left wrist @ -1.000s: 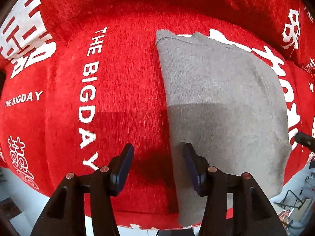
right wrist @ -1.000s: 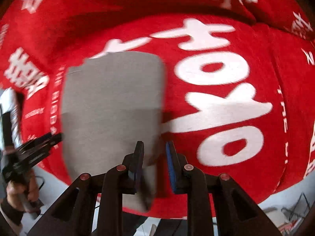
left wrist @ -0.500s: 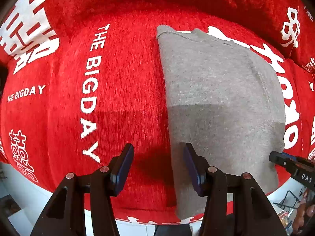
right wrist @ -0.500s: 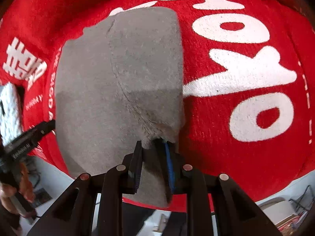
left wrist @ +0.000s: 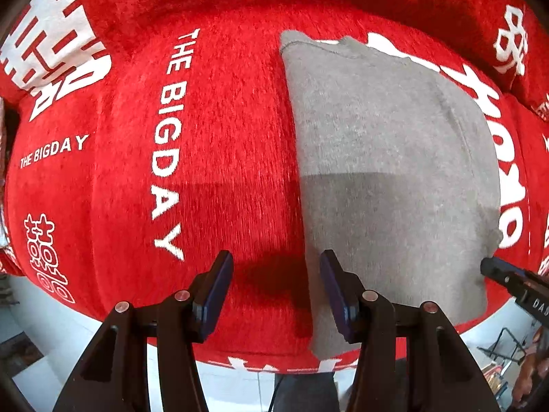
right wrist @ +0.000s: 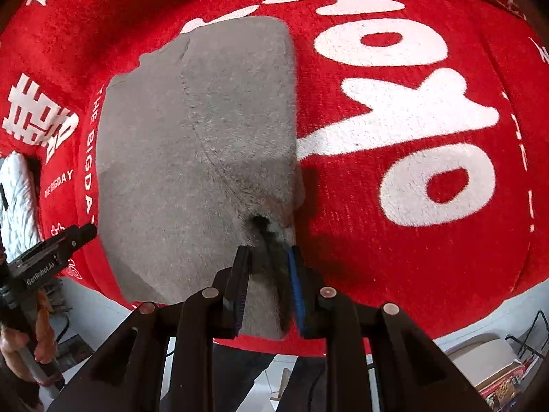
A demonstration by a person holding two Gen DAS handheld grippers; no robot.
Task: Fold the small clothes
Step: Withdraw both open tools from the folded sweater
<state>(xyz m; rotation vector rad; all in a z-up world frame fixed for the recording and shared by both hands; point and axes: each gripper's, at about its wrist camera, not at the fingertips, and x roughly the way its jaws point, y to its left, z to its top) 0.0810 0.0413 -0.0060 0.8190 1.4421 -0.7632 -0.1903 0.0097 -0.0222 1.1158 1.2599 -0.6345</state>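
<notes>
Your right gripper pinches the grey garment's near right edge.
Your left gripper hangs half open, holding nothing, straddling the garment's left edge; the cloth lies flat toward 12 o'clock on the red printed cover, spreading to 2 o'clock.

Left wrist view: right tool cut off by the right edge, only its tip visible. Grey garment near edge runs behind the left tool finger. Right wrist view: garment corner hidden between the right tool pads. Items at lower right too small to identify. Hand cropped at the left edge.
</notes>
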